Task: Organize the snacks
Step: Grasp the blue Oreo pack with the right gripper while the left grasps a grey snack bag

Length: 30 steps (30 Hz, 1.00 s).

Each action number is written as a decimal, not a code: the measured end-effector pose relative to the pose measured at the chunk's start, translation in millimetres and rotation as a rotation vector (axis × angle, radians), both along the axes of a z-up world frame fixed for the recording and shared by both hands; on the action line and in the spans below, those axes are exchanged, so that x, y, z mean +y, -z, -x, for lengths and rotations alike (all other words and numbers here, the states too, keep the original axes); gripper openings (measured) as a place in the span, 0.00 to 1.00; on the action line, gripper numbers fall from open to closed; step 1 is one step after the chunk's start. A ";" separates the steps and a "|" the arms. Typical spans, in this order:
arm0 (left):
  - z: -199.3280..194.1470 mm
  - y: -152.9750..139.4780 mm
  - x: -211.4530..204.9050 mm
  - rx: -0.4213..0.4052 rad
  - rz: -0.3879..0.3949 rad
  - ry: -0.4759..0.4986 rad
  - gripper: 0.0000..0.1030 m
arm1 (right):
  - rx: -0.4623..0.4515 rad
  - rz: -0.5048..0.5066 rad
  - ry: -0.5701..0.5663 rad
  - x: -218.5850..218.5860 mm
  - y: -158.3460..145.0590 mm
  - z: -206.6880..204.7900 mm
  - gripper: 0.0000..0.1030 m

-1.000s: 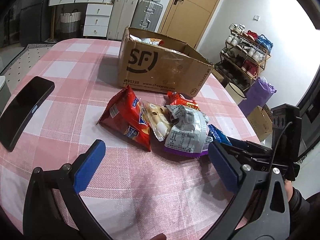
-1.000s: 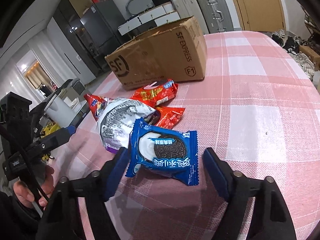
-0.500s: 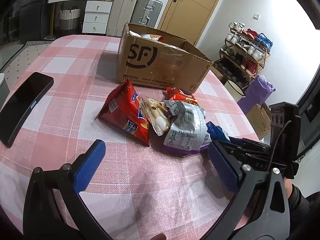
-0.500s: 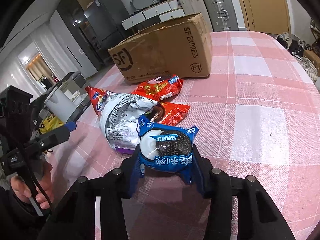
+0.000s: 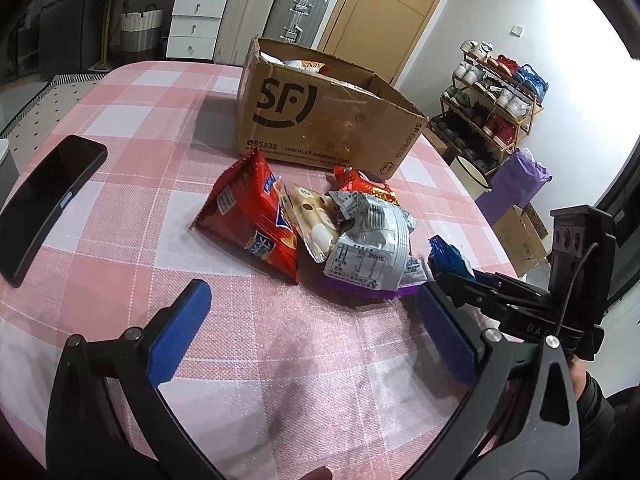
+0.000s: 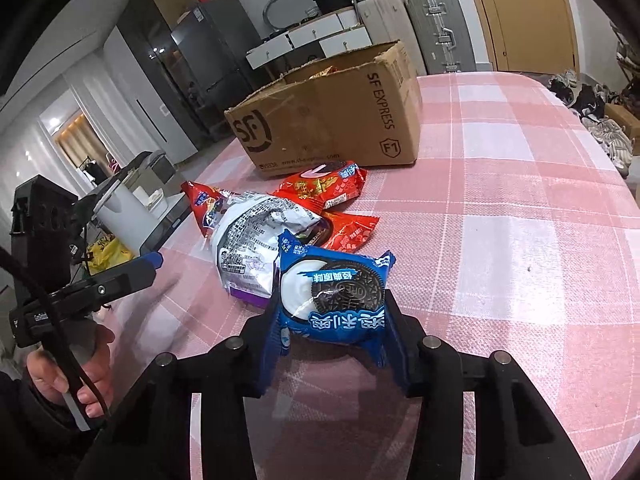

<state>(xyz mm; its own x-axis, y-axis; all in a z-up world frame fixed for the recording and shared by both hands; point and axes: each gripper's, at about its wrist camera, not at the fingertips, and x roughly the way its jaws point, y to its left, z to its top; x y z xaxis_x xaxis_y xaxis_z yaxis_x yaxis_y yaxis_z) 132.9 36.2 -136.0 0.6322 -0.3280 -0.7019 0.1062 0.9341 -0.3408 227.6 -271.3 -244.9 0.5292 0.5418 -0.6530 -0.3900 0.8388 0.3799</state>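
Blue wrapping marks the cookie packet [image 6: 334, 300], which the right tongs [image 6: 332, 334] clamp from both sides just above the bench [image 6: 520, 240]. The packet sits at the near edge of the snack pile, beside the silver bag [image 6: 256, 248]. Behind the silver bag lie red packets [image 6: 324, 188], and the large red bag [image 5: 250, 216] lies at the left of the pile in the left wrist view. The cardboard box [image 5: 320, 120] stands open beyond the pile, with snacks visible inside. The left tongs [image 5: 312, 332] hang above bare cloth with both blue pads spread wide and nothing between them. A black phone [image 5: 44, 200] lies near the left edge of the bench.
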 end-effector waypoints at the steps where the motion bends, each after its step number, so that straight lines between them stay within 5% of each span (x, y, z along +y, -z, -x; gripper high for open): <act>1: -0.4 0.7 -1.1 0.005 -0.001 0.002 0.99 | -0.001 0.000 0.003 -1.0 0.1 0.7 0.44; 21: -44.5 -3.6 -46.8 0.054 -0.034 0.059 0.99 | -0.016 -0.047 0.030 -21.5 1.0 11.3 0.44; 24: -52.8 -5.4 -54.8 0.047 -0.034 0.076 0.94 | -0.016 -0.058 0.042 -28.2 1.0 12.6 0.44; 30: -69.2 -2.6 -63.9 0.070 0.019 0.112 0.69 | -0.020 -0.076 0.059 -38.1 1.1 14.3 0.44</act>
<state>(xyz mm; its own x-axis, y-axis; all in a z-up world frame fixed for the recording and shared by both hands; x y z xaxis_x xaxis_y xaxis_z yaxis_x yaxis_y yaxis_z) 202.1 -27.7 -133.4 0.5407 -0.4076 -0.7359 0.1851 0.9110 -0.3685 213.3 -309.4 -246.0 0.5744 0.5567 -0.6002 -0.3492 0.8297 0.4354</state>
